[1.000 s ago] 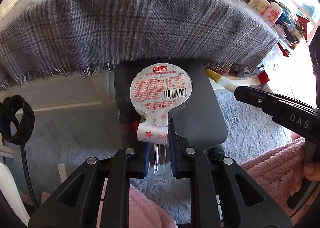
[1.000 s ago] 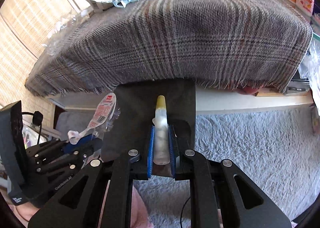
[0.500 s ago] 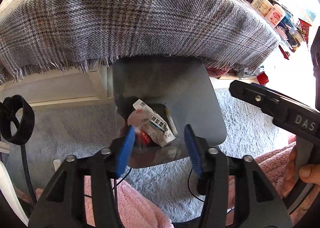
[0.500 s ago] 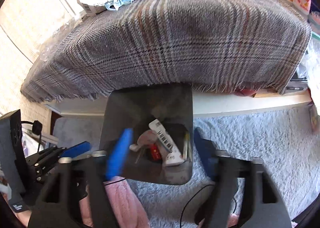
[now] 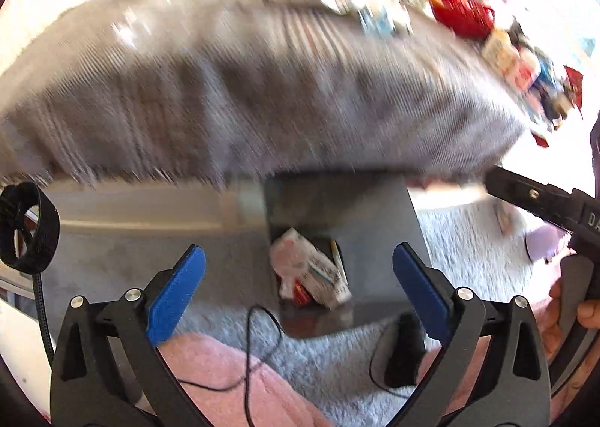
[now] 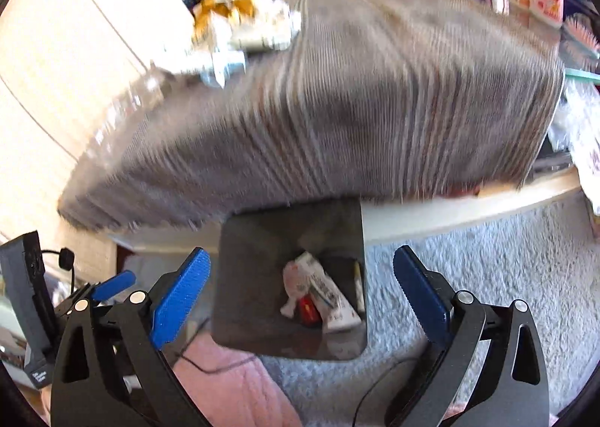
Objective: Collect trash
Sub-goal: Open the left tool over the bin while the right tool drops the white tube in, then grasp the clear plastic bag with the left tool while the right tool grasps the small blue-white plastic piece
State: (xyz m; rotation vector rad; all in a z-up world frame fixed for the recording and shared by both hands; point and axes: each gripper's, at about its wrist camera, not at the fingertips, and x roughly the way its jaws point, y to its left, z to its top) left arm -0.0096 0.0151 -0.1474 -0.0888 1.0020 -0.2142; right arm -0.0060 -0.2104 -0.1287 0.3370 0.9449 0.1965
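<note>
Both the left tongs (image 5: pixel 299 288) and right tongs (image 6: pixel 302 286) gape wide, empty. Several wrappers (image 6: pixel 322 292) lie in the grey bin (image 6: pixel 258 277) under the tabletop's near edge; a trash pile (image 6: pixel 240 25) remains at the plaid-covered tabletop's (image 6: pixel 375 96) far-left corner.

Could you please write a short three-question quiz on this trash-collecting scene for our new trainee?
1. True or false: the left claw is shut on a wrapper.
2. Where do the dropped wrappers lie? A) on the plaid cloth B) inside the dark bin C) on the carpet
3. Fill in: more crumpled trash waits on the ____ cloth.

Key: 1 false; 2 B; 3 plaid
</note>
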